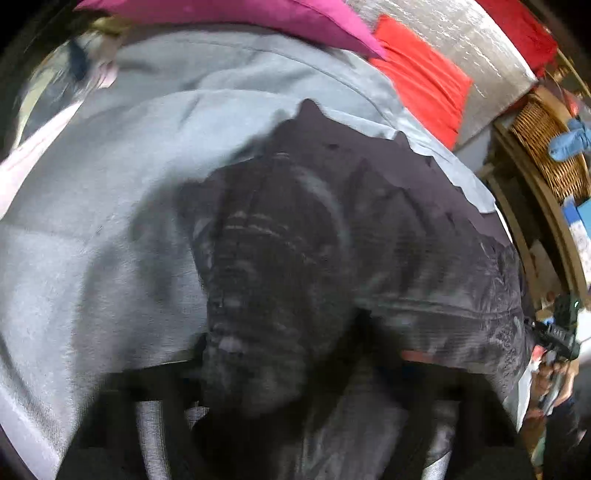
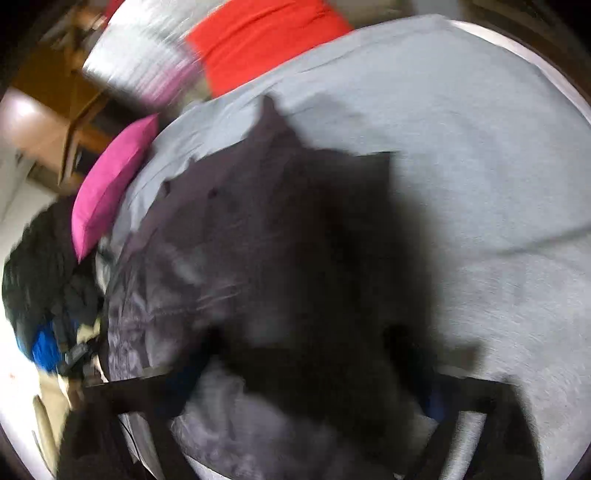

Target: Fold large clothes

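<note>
A large dark grey garment (image 1: 332, 229) with faded patterning lies spread on a light blue-grey bed sheet (image 1: 92, 221). In the left wrist view a bunched fold of it rises straight from my left gripper (image 1: 280, 373), whose dark fingers are shut on it. In the right wrist view, which is blurred, the same garment (image 2: 229, 240) is lifted in a dark fold over my right gripper (image 2: 306, 369), which is shut on the cloth. The sheet (image 2: 480, 166) fills the right side.
A magenta pillow (image 1: 258, 14) and a red pillow (image 1: 424, 74) lie at the bed's far end, also seen as a magenta pillow (image 2: 110, 181) and a red one (image 2: 258, 33). A wicker basket (image 1: 546, 147) stands beside the bed. Dark clothes (image 2: 44, 266) are piled left.
</note>
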